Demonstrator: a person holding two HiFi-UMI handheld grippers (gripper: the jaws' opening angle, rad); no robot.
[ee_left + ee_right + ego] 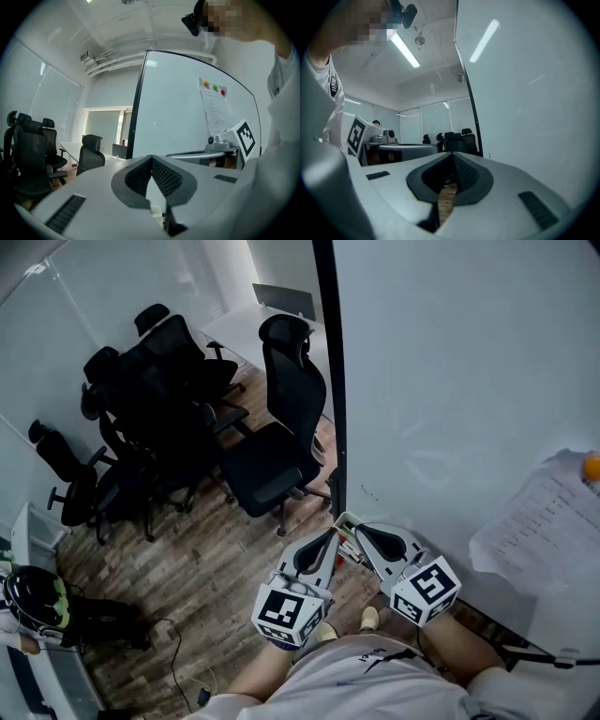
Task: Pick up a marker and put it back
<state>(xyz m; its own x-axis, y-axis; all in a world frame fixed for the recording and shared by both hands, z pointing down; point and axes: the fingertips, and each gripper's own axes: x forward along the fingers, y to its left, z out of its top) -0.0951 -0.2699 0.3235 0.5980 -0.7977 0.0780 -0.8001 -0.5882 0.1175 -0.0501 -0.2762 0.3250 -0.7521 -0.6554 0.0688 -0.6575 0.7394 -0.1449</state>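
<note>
The person is standing close against the whiteboard [450,381], holding both tools level near its lower left corner. The left gripper [151,157] is sitting clenched, pads meeting at the tips with nothing pinched between them. The right gripper [453,154] is also looking closed and empty, only wood floor [187,568] showing through the gap behind its tips. The markers [349,547] are showing as a small cluster of coloured sticks just beneath the two tips, at the foot of the board; they are too small to say exactly how they are lying. Since neither tool is carrying one, this is reading either as a pick-up not yet begun or as a marker already returned, and which of the two cannot be told. For room, the board face is lying hard on the right and its dark frame edge [328,381] is running straight up past the tips, so any reach is needing to stay clear of that strip. A paper sheet [539,521] is hanging further right, well apart. To the far left the office chairs [281,427] are crowding, but the floor near the person is offering room to draw back.
</note>
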